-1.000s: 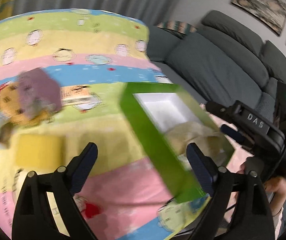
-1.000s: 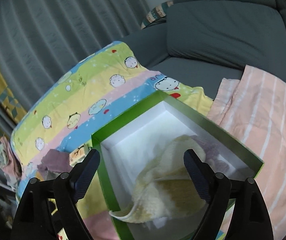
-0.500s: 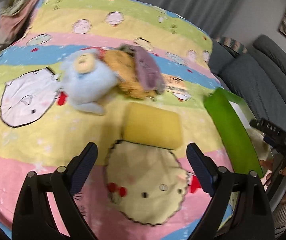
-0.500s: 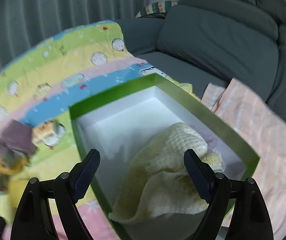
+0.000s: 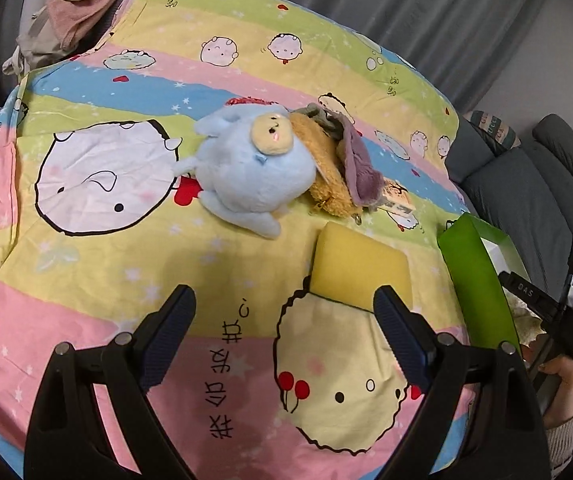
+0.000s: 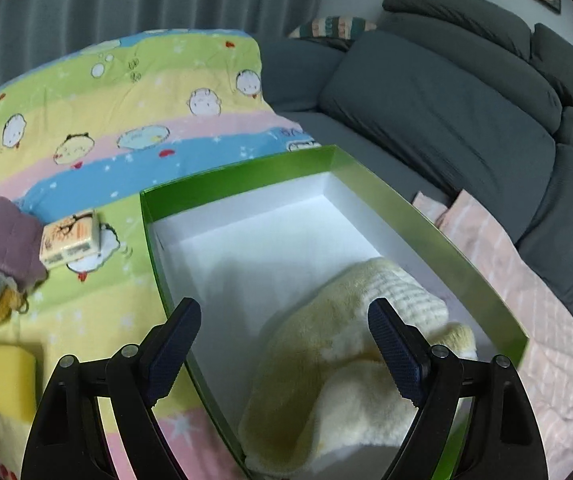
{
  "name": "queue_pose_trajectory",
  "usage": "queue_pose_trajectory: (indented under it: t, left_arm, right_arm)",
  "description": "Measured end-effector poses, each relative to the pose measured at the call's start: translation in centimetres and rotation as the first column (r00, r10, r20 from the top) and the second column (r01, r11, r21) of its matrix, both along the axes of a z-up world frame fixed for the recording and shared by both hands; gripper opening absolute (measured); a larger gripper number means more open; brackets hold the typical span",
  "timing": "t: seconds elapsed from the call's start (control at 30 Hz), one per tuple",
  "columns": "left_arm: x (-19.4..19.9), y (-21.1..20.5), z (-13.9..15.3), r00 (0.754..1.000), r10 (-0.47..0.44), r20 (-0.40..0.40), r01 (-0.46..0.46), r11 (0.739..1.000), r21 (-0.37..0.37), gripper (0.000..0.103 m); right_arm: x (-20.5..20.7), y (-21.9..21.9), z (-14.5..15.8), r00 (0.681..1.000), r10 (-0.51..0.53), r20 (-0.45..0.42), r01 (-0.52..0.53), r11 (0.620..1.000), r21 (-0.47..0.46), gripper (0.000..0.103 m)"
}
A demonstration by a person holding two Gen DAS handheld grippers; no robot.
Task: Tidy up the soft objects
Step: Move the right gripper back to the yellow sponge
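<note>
Partly done: cream fleece (image 6: 350, 356) in green box (image 6: 242, 178); blue plush (image 5: 254, 172), yellow sponge (image 5: 360, 272) remaining mid-blanket (image 5: 86, 280). Left gripper (image 5: 284, 316), right gripper (image 6: 284, 326) wide, empty.

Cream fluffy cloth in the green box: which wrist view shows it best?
Right wrist. The cream fluffy cloth fills the near end of the white-lined green box, seen between the open right gripper. Left wrist catches only a sliver behind the box wall.
</note>
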State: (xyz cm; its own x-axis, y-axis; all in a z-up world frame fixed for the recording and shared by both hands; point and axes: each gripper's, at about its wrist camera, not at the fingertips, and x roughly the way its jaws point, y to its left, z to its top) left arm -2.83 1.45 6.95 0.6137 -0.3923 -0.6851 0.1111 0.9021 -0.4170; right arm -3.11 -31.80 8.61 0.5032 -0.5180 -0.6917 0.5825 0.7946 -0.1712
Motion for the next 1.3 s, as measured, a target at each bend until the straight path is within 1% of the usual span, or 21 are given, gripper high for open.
queue_pose_trajectory:
  t: [0.1, 0.3, 0.4, 0.53, 0.6, 0.63, 0.67, 0.73, 0.77, 0.8, 0.83, 0.9, 0.93, 0.97, 1.0, 1.03, 1.1, 1.13, 1.23, 1.27, 1.3]
  left_arm:
    - [0.1, 0.4, -0.2, 1.000, -0.004, -0.018, 0.003, 0.999, -0.036, 0.090]
    - [-0.1, 0.7, 0.0, 1.000, 0.001, -0.016, -0.002, 0.999, -0.048, 0.090]
    - [-0.2, 0.8, 0.1, 1.000, 0.007, -0.011, -0.007, 0.999, -0.032, 0.090]
    - [-0.3, 1.2, 0.0, 0.999, 0.035, -0.012, -0.035, 0.999, 0.011, 0.090]
    - [-0.3, 1.5, 0.1, 0.998, 0.057, -0.009, -0.056, 0.998, 0.039, 0.090]
    - [-0.4, 1.6, 0.1, 0.998, 0.066, -0.008, -0.065, 0.996, 0.053, 0.090]
    - [-0.3, 1.8, 0.1, 0.997, 0.075, -0.008, -0.074, 0.995, 0.064, 0.090]
    - [-0.3, 2.2, 0.1, 0.996, 0.090, -0.010, -0.089, 0.994, 0.069, 0.090]
    - [-0.3, 2.4, 0.1, 0.995, 0.096, -0.012, -0.096, 0.993, 0.065, 0.090]
    - [-0.3, 2.8, 0.1, 0.994, 0.107, -0.015, -0.106, 0.993, 0.059, 0.090]
    - [-0.2, 2.8, 0.1, 0.994, 0.112, -0.018, -0.111, 0.992, 0.058, 0.090]
    - [-0.2, 3.2, 0.0, 0.992, 0.121, -0.023, -0.119, 0.991, 0.061, 0.090]
    - [-0.3, 3.1, 0.1, 0.992, 0.122, -0.023, -0.121, 0.991, 0.064, 0.090]
    - [-0.3, 3.2, 0.1, 0.992, 0.124, -0.022, -0.122, 0.990, 0.067, 0.090]
    - [-0.3, 3.2, 0.1, 0.992, 0.127, -0.022, -0.125, 0.990, 0.071, 0.090]
    - [-0.2, 3.3, 0.1, 0.991, 0.131, -0.023, -0.129, 0.989, 0.074, 0.090]
    - [-0.2, 3.6, 0.0, 0.990, 0.140, -0.029, -0.138, 0.988, 0.069, 0.090]
    - [-0.2, 3.6, 0.0, 0.989, 0.143, -0.032, -0.140, 0.988, 0.066, 0.090]
    - [-0.2, 3.6, -0.1, 0.989, 0.141, -0.040, -0.138, 0.989, 0.060, 0.090]
    - [-0.2, 3.6, -0.1, 0.989, 0.139, -0.041, -0.137, 0.989, 0.063, 0.090]
    - [-0.1, 3.5, -0.2, 0.990, 0.137, -0.043, -0.133, 0.989, 0.070, 0.090]
  right_arm:
    - [0.2, 0.2, -0.3, 1.000, -0.021, 0.024, 0.021, 0.999, -0.024, 0.087]
    - [0.3, 1.4, -0.2, 0.998, 0.026, 0.060, -0.024, 0.999, -0.021, 0.087]
    - [0.8, 2.2, 0.0, 0.995, 0.073, 0.073, -0.072, 0.997, -0.008, 0.087]
    - [1.0, 3.4, 0.3, 0.983, 0.149, 0.103, -0.156, 0.986, 0.060, 0.087]
    - [0.9, 4.3, 0.7, 0.981, 0.164, 0.107, -0.169, 0.985, 0.037, 0.087]
    - [0.7, 5.1, 1.2, 0.981, 0.162, 0.105, -0.162, 0.987, -0.006, 0.087]
    - [0.0, 6.5, 2.2, 0.973, 0.190, 0.133, -0.182, 0.981, -0.071, 0.087]
    - [-1.2, 8.8, 3.8, 0.943, 0.270, 0.196, -0.248, 0.960, -0.129, 0.087]
    - [-1.8, 9.8, 4.4, 0.919, 0.322, 0.226, -0.305, 0.946, -0.108, 0.087]
    - [-2.0, 10.4, 4.7, 0.892, 0.375, 0.250, -0.378, 0.925, -0.040, 0.087]
    - [-1.7, 11.0, 4.7, 0.863, 0.428, 0.269, -0.461, 0.884, 0.073, 0.087]
    - [-0.5, 11.6, 3.8, 0.833, 0.480, 0.275, -0.546, 0.793, 0.269, 0.087]
    - [0.3, 11.9, 3.0, 0.824, 0.497, 0.273, -0.567, 0.735, 0.371, 0.087]
    - [1.4, 12.3, 1.9, 0.815, 0.510, 0.274, -0.576, 0.664, 0.477, 0.087]
    - [2.0, 12.4, 1.3, 0.815, 0.508, 0.279, -0.572, 0.630, 0.525, 0.085]
    - [2.9, 12.9, 0.3, 0.822, 0.503, 0.268, -0.556, 0.604, 0.572, 0.078]
    - [4.3, 13.5, -0.8, 0.833, 0.510, 0.214, -0.526, 0.612, 0.590, 0.074]
    - [4.8, 13.8, -1.4, 0.845, 0.504, 0.181, -0.507, 0.646, 0.571, 0.074]
    - [5.7, 13.5, -2.9, 0.874, 0.471, 0.119, -0.458, 0.718, 0.523, 0.072]
    - [5.8, 13.2, -3.3, 0.881, 0.461, 0.108, -0.444, 0.727, 0.524, 0.068]
    - [5.9, 12.7, -3.9, 0.885, 0.454, 0.100, -0.433, 0.727, 0.532, 0.055]
